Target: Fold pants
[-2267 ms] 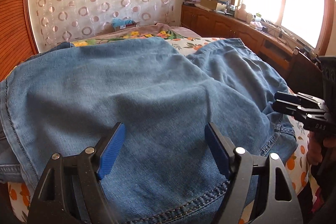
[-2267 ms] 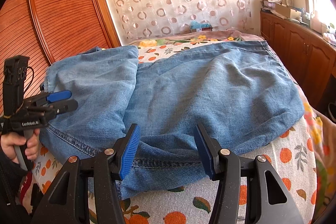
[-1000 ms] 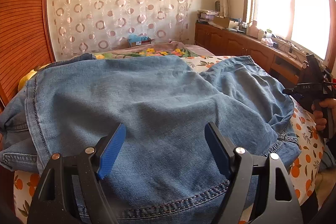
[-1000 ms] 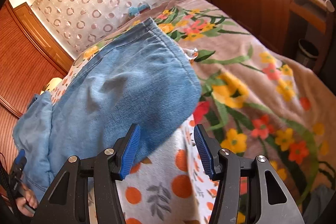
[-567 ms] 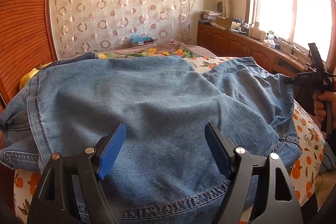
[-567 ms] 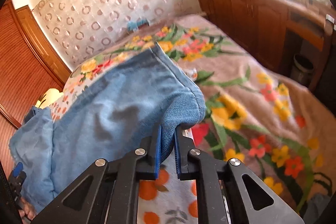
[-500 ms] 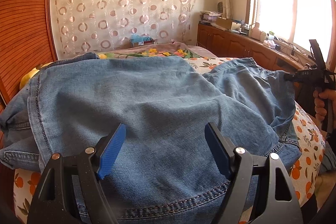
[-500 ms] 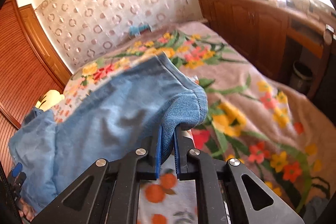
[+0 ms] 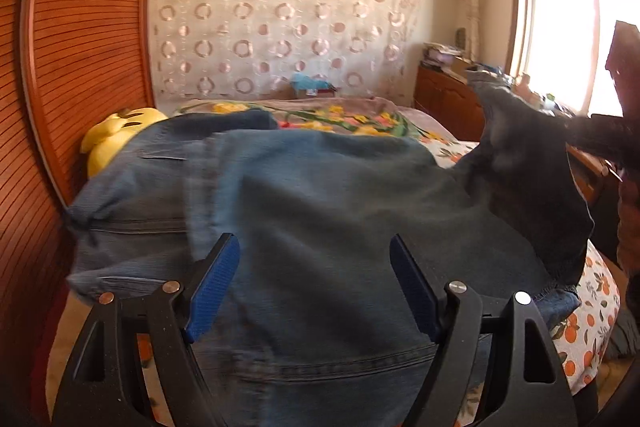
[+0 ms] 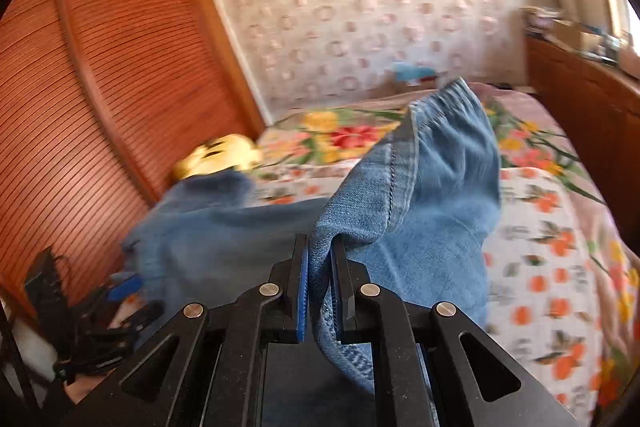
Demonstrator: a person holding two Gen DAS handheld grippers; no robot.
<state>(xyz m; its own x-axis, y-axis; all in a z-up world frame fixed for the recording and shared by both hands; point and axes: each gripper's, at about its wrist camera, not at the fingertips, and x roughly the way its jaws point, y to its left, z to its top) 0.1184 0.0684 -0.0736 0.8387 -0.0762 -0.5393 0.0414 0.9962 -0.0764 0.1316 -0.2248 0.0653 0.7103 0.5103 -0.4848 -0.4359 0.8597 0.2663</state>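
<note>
Blue denim pants point(image 9: 320, 211) lie spread over the bed. My left gripper point(image 9: 314, 267) hovers open above the near part of them, nothing between its blue pads. My right gripper point(image 10: 319, 247) is shut on a fold of the pants' leg end point(image 10: 424, 163), which hangs lifted off the bedspread. In the left wrist view that raised leg end point(image 9: 504, 131) stands up at the right, leading to the dark, blurred right gripper point(image 9: 600, 135). The left gripper point(image 10: 124, 291) shows blurred at the lower left of the right wrist view.
A floral bedspread point(image 10: 552, 227) covers the bed. A yellow plush toy point(image 9: 116, 131) lies by the wooden slatted wardrobe point(image 9: 80, 67) at the left. A wooden sideboard point(image 10: 588, 99) runs under the window at the right. A patterned curtain point(image 9: 280, 23) hangs behind.
My right gripper closed on the pants' leg end, then lifted it and swung it left over the bed. My left gripper rose and shifted, staying open.
</note>
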